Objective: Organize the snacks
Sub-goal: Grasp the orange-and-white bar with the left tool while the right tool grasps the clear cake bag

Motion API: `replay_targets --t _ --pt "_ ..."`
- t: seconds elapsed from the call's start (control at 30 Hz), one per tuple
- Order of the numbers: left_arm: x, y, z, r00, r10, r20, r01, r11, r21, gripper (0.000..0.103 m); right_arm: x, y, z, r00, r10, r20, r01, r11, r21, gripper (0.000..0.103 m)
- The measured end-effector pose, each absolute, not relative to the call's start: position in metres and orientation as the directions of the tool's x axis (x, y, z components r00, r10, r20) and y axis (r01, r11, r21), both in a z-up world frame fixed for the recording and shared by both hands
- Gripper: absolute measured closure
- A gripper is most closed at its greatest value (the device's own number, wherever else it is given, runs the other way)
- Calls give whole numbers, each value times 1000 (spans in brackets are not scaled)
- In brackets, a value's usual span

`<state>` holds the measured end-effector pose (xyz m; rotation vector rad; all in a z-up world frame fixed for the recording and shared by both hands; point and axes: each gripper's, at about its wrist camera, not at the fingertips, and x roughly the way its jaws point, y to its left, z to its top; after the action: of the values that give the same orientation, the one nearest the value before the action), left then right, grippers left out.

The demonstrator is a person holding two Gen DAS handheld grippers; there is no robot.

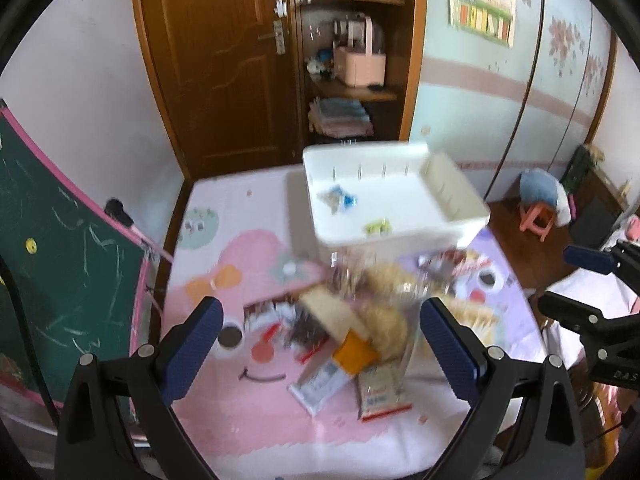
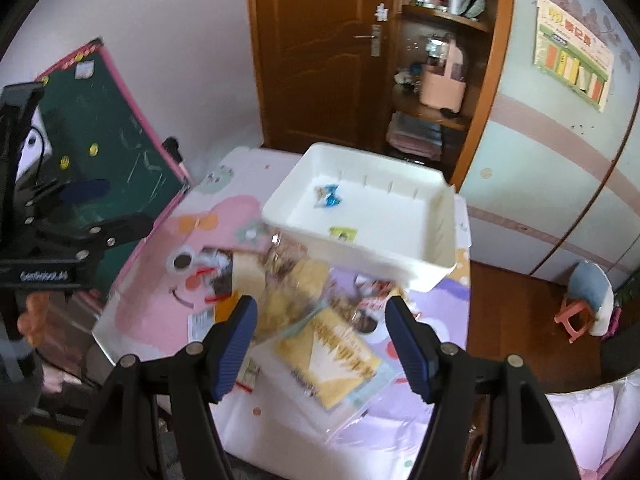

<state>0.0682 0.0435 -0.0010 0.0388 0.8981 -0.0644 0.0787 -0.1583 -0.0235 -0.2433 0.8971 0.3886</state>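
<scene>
Room: a bedroom corner with a brown door (image 1: 224,60), an open shelf unit (image 1: 352,52) and a green chalkboard (image 1: 68,240) leaning at 9 o'clock.
Surface: a pink-and-lilac cartoon mat (image 1: 224,408) covers the table.
Bin: a white plastic storage bin (image 2: 436,264) stands at 12 o'clock on the mat, nearly empty; a blue-wrapped candy (image 2: 329,196) and a small green packet (image 2: 343,233) lie on its floor.
Snack pile: mixed snack packets (image 1: 360,328) lie heaped on the mat just in front of the bin, blurred; single items are hard to tell apart.
Nearest packet: a yellow snack bag (image 2: 336,356) lies flat in the right wrist view, its long axis running from 10 to 4 o'clock.
Left gripper (image 1: 320,344): jaws wide apart, holding nothing; the pile sits between and beyond its fingers at 12 o'clock.
Right gripper (image 2: 322,340): jaws about half spread, empty; the yellow bag lies directly under the gap, not touched as far as I can tell.
Nearer hand: by my reading the right, since the yellow bag fills its gap.
Key relation: the bag's long axis lies diagonal to the line between the pads, so a roll of the wrist would probably help to pinch across its short side.
Carry: from the pile the bin lies straight ahead at 12 o'clock.
</scene>
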Motion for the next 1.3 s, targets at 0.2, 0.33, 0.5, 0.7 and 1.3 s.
replay_targets --t 0.2,0.33,0.5,0.7,1.3 --pt "56 48 -73 537 -43 -843 86 996 4 5 44 -135 -95 574 142 -807 -490 849 -199 36" --pt "54 48 -115 495 -50 -868 115 993 8 5 34 -121 -141 595 53 -802 -486 819 -306 36" --pt "65 46 -157 447 -46 -893 138 990 19 4 37 -115 -177 618 -40 -785 -465 787 -406 36" --pt "85 42 -187 421 -28 -907 151 988 39 5 44 -109 -198 660 -113 -743 -452 730 -513 36" --pt "117 39 -216 299 -157 -941 140 983 -120 67 75 -139 -164 599 -11 -801 -438 833 -338 79"
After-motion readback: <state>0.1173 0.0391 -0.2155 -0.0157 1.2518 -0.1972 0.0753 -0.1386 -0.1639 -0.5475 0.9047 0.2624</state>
